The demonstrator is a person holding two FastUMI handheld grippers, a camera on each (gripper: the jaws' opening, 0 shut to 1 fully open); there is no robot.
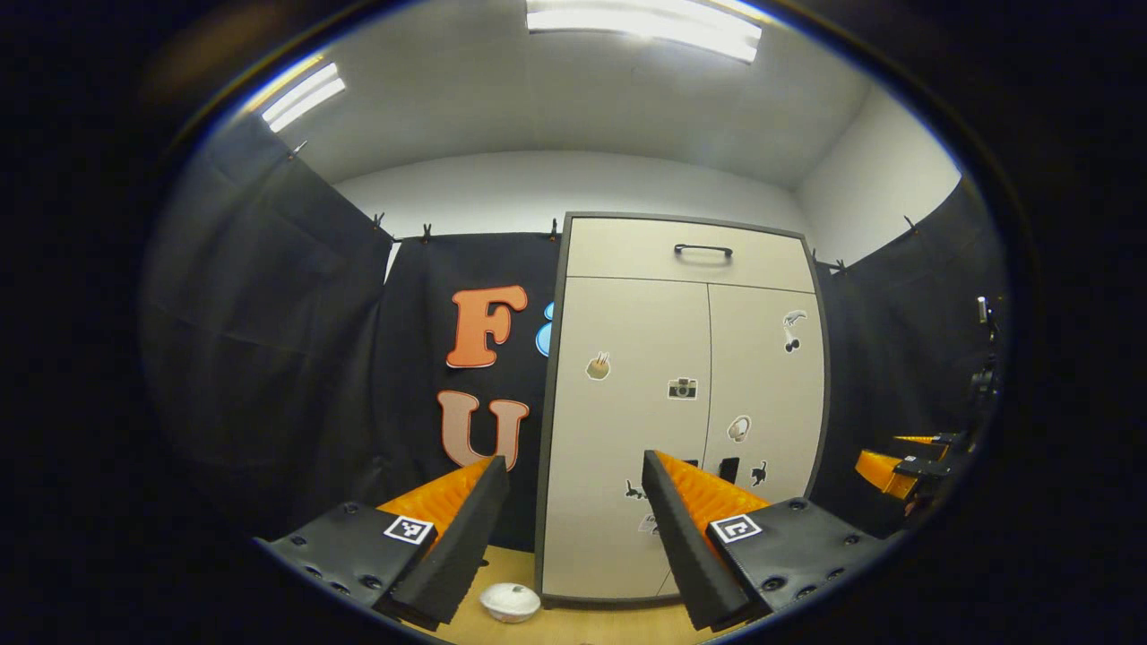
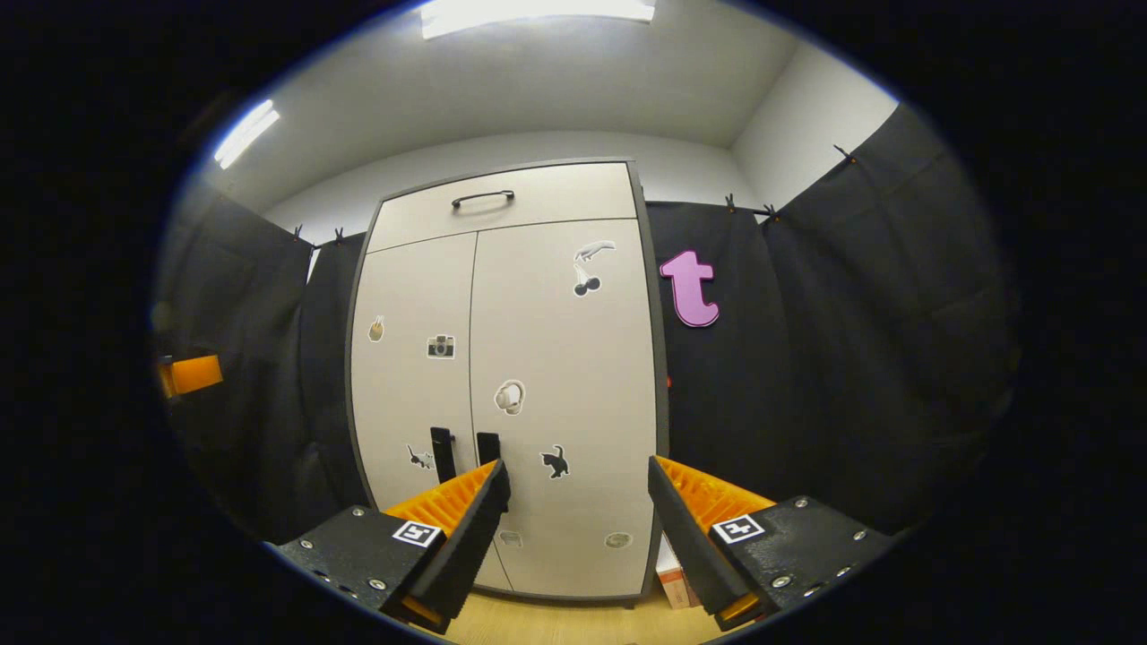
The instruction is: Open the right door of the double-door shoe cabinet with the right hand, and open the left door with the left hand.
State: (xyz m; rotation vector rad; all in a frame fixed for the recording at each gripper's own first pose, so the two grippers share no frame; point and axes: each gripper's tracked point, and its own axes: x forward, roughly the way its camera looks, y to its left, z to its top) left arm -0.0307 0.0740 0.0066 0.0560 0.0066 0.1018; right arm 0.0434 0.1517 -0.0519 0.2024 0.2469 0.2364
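A tall beige shoe cabinet (image 1: 681,376) (image 2: 511,358) with a dark frame stands ahead, both doors closed. Its left door (image 1: 627,421) (image 2: 412,358) and right door (image 1: 771,385) (image 2: 573,358) carry small stickers. Two short black handles (image 2: 442,452) (image 2: 488,446) sit side by side low at the seam; one handle (image 1: 728,468) peeks past my finger in the left gripper view. My left gripper (image 1: 573,537) is open, well short of the cabinet. My right gripper (image 2: 578,537) is open too, apart from the doors. The right gripper (image 1: 905,461) also appears at the far right of the left gripper view.
A top drawer with a black bar handle (image 1: 703,250) (image 2: 482,198) sits above the doors. A white bowl (image 1: 510,601) lies on the wooden floor by the cabinet's left foot. A small box (image 2: 674,573) stands at the cabinet's right foot. Black cloth walls flank both sides.
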